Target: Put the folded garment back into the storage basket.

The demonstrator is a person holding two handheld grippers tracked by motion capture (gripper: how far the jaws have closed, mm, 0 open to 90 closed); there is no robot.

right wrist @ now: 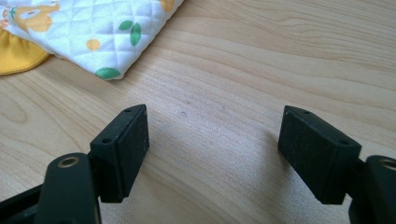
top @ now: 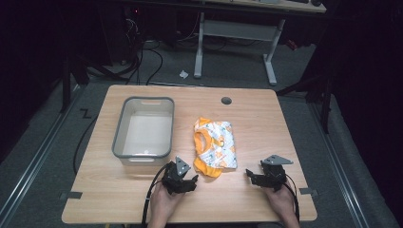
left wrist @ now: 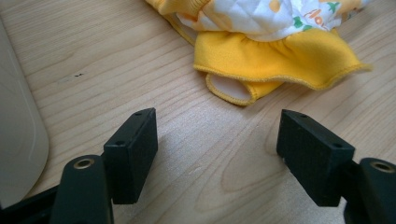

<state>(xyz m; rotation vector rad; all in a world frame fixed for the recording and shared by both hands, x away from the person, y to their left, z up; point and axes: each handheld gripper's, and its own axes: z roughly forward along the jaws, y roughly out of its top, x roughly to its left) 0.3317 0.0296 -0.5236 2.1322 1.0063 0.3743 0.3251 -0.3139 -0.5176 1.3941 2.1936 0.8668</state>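
Nearest, two grippers low over table's (top: 104, 199) near edge: left gripper (top: 186, 182) and right gripper (top: 256, 176), jaws spread wide, holding nothing. Bare wood between them. Beyond, one folded yellow-white garment (top: 215, 147) at table centre, yellow hem just ahead of left gripper. One grey tub (top: 119, 128) at garment's left, apart.

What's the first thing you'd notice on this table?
The bright yellow and white quilted baby garment, folded in the middle of the light wooden table. Left of it sits an empty grey plastic tub. Near the front edge, the left gripper and right gripper wait with jaws open.
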